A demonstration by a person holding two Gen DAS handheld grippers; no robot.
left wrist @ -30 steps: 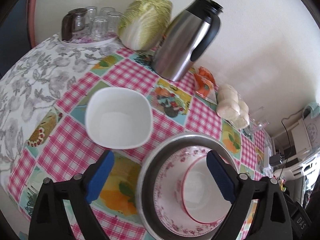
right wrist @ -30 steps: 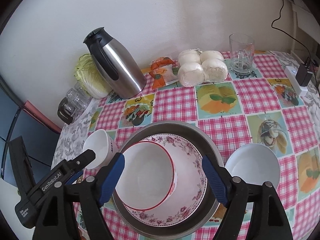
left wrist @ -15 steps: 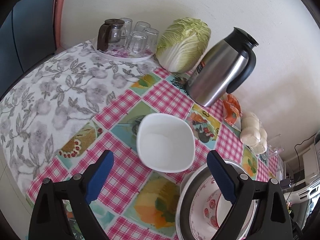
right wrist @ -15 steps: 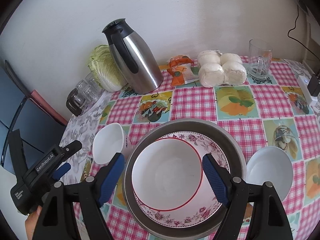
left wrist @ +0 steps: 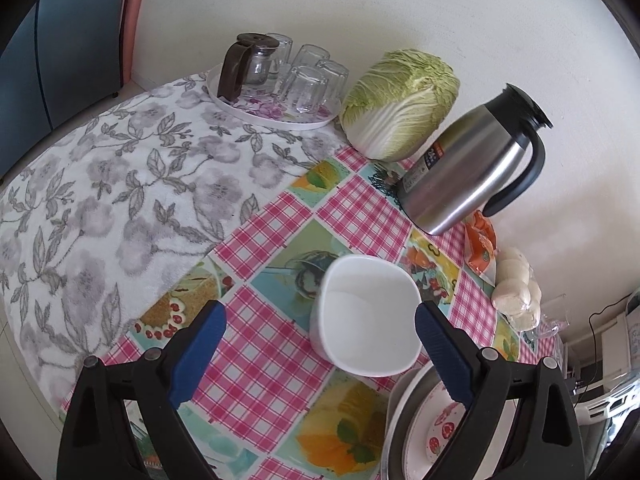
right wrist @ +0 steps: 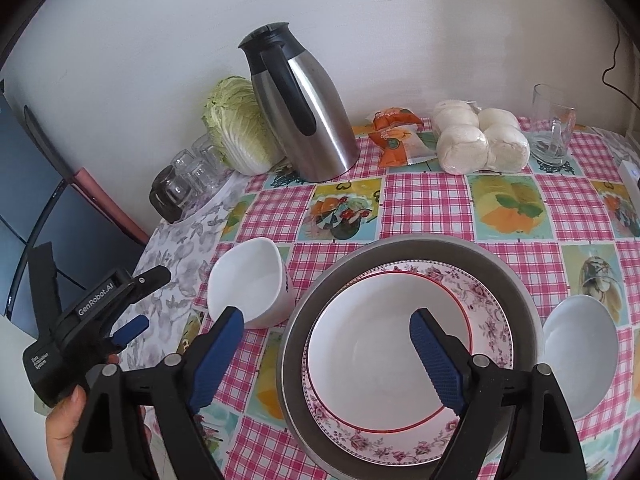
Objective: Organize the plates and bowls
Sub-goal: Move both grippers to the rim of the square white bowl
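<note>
One square bowl (left wrist: pixel 370 318) between left tongs (left wrist: pixel 318 322)

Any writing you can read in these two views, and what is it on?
"GenRobot.AI": on the left claw body, seen from the right wrist.
"Data Collection System", small: on the same claw's grip end.
Label on the steel jug: too blurred.
Print on the orange packet: too small.
</note>
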